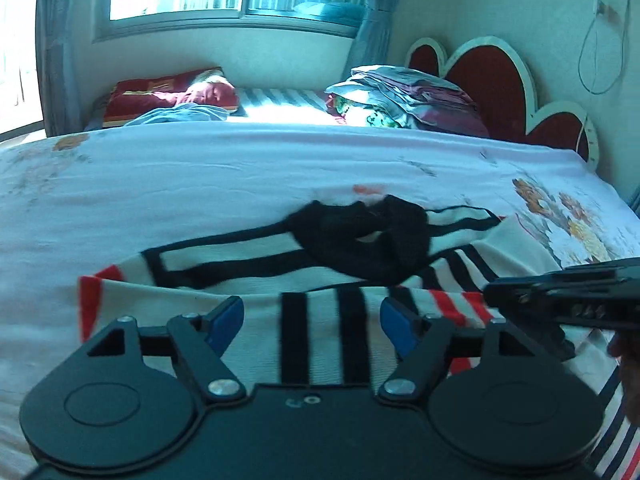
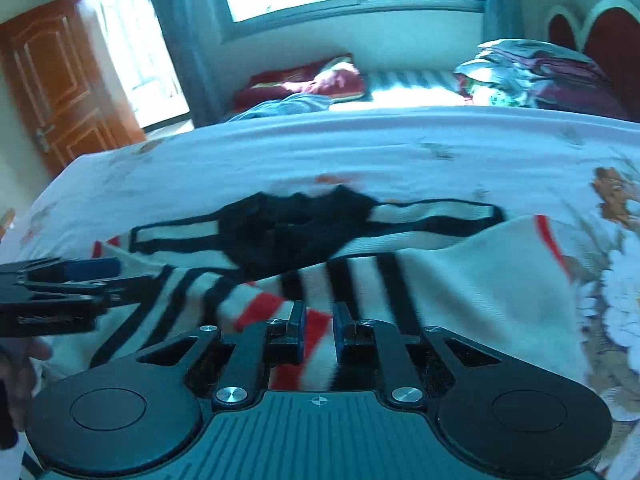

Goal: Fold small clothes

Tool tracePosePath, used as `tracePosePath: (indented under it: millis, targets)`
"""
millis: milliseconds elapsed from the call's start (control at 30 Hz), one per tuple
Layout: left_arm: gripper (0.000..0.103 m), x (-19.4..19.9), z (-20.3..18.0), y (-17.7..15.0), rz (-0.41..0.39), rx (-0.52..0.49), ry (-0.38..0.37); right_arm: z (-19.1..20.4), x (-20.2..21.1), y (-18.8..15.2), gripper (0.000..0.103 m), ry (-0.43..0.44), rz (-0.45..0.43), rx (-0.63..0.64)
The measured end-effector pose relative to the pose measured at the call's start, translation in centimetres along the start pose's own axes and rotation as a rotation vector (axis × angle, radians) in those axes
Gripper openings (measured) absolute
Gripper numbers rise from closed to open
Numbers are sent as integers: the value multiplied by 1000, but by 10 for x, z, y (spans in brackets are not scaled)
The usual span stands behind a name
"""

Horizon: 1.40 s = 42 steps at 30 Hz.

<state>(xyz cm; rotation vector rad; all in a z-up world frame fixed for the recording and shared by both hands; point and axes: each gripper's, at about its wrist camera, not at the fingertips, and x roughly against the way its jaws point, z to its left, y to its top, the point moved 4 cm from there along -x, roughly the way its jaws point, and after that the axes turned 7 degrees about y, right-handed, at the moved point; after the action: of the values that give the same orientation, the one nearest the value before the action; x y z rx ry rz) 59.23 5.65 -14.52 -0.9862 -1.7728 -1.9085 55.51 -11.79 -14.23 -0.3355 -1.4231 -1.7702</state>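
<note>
Sunlit bedroom: we work over a bed covered by a pale floral sheet, with folded bedding stacked near the red headboard. Our striped garment lies spread on the sheet, a black cloth bunched upon it. Our left gripper stands apart above the stripes, holding nothing; our right gripper is nearly together, red-striped fabric showing in the narrow gap.

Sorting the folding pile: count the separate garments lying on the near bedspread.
2: a striped garment spread across the near bedspread, and a black garment bunched on top of it. More could be hidden underneath.
</note>
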Motion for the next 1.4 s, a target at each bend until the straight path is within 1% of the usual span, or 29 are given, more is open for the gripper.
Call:
tracePosePath:
  millis: [67, 100, 133, 167, 200, 233, 267, 300, 367, 433, 467, 533, 600, 633, 667, 733, 767, 800, 833, 933, 1000, 1033, 1100, 1167, 1233, 1267, 1300, 1367, 1400]
  targets:
    - [74, -14, -15, -3, 47, -15, 6, 19, -21, -5, 14, -18, 62, 73]
    - [71, -22, -19, -7, 75, -40, 25, 25, -36, -11, 13, -64, 113, 126]
    - [73, -29, -19, -12, 86, -84, 65, 26, -40, -13, 13, -91, 112, 167]
    - [75, -29, -13, -14, 64, -105, 92, 25, -40, -13, 13, -128, 109, 203]
    - [79, -27, -2, -15, 53, -94, 117, 18, -37, -14, 13, -232, 106, 245]
    - [80, -23, 15, -17, 47, -64, 141, 7, -33, -14, 13, -316, 101, 271]
    - [79, -20, 29, -19, 38, -45, 142, -7, -30, -16, 14, -314, 112, 255]
    - [79, -18, 37, -20, 38, -47, 143, -19, -24, -17, 14, -261, 111, 211]
    - [77, -14, 39, -18, 41, -75, 136, -29, -16, -13, 19, -223, 119, 175]
    - [77, -6, 29, -12, 23, -77, 132, -21, -6, -6, 20, -217, 63, 180]
    - [78, -1, 20, -10, 8, -70, 107, -13, -2, -3, 20, -173, 34, 163]
    - [78, 4, 3, -12, -6, -59, 77, -1, -5, -6, 21, -98, 47, 122]
    - [79, -1, -11, -22, 25, -56, 65, 7, -21, -18, 23, -119, 120, 164]
    - [79, -7, -14, -30, 53, -75, 98, 7, -25, -26, 24, -136, 126, 199]
    - [79, -7, -10, -36, 36, -74, 108, 7, -23, -30, 27, -144, 109, 229]
    - [79, -1, 6, -40, 39, -20, 121, 0, -15, -32, 35, -204, 109, 255]
    - [75, 6, 17, -40, 39, 2, 136, -4, -10, -33, 46, -251, 109, 279]
    - [66, 13, 25, -41, 31, 11, 154, -8, -5, -36, 51, -311, 107, 315]
    - [66, 20, 31, -41, 31, 26, 167, -11, 1, -38, 52, -315, 109, 323]
    - [68, 46, 33, -42, -7, 71, 139, -11, 25, -40, 51, -240, 45, 236]
    - [78, 54, 20, -48, -23, 15, 134, -3, 36, -42, 51, -191, -3, 210]
    - [78, 54, 16, -53, -20, -8, 139, 0, 35, -44, 51, -181, 3, 210]
    - [79, 41, 18, -72, 43, -15, 157, -5, 21, -54, 45, -224, 93, 202]
    - [79, 41, 21, -84, -15, -44, 150, -18, 23, -61, 45, -198, 78, 128]
    - [79, 44, 19, -83, -9, -57, 161, -22, 29, -59, 45, -195, 80, 84]
    - [78, 46, 20, -79, 5, -47, 166, -20, 34, -57, 41, -198, 70, 86]
    - [73, 51, 22, -76, 1, -28, 172, -19, 40, -57, 37, -195, 52, 91]
    - [72, 62, 27, -75, -33, 8, 172, -17, 51, -58, 35, -180, 26, 92]
    - [72, 61, 30, -79, -13, 5, 179, -18, 49, -62, 35, -180, 46, 94]
